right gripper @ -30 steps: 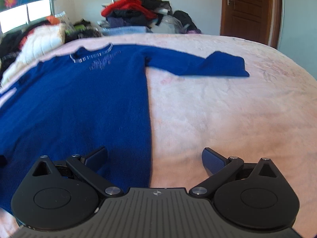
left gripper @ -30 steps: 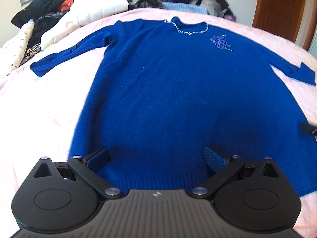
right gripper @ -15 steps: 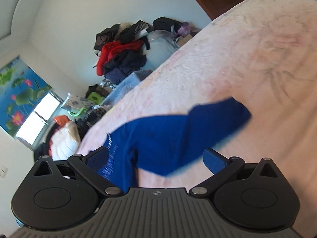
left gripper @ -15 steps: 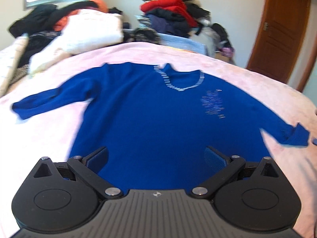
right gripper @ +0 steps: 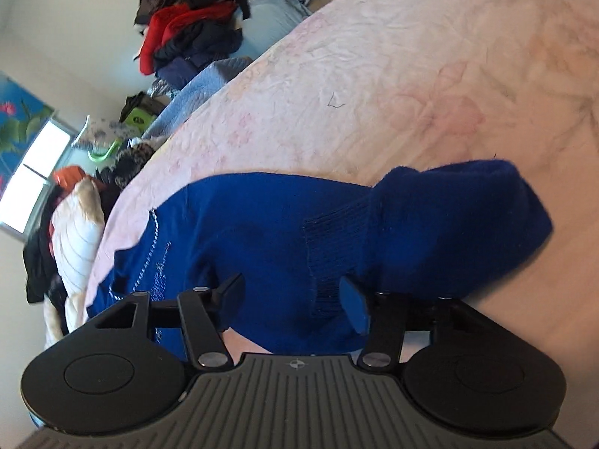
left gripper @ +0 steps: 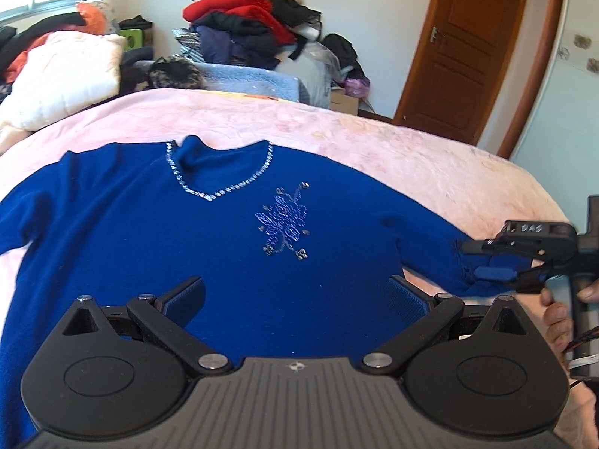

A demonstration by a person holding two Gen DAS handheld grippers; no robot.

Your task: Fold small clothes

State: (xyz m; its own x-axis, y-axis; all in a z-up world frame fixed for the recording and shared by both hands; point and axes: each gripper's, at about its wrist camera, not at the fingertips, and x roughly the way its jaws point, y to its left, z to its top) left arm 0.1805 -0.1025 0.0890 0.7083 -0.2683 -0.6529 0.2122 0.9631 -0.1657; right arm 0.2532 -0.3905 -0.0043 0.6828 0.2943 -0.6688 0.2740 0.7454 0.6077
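Closing on the sleeve cuff (right gripper: pixel 441 224), the right gripper (right gripper: pixel 295 299) had fabric between its jaws, pads not yet seen pressing. The blue sweater (left gripper: pixel 224 243) lay flat, front up, on the pink bed cover (left gripper: pixel 374 138), collar at the far side. Sleeve's long axis ran from sweater body out to the right, toward the right gripper (left gripper: pixel 483 262). Left gripper (left gripper: pixel 295 295) hung wide & empty over sweater's lower body, so the right hand was nearer the cuff, approx. at it.

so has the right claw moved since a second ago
Yes. The right claw swung from the blue knitted sweater's hem toward its sleeve cuff, closing around it on the pink bedspread.
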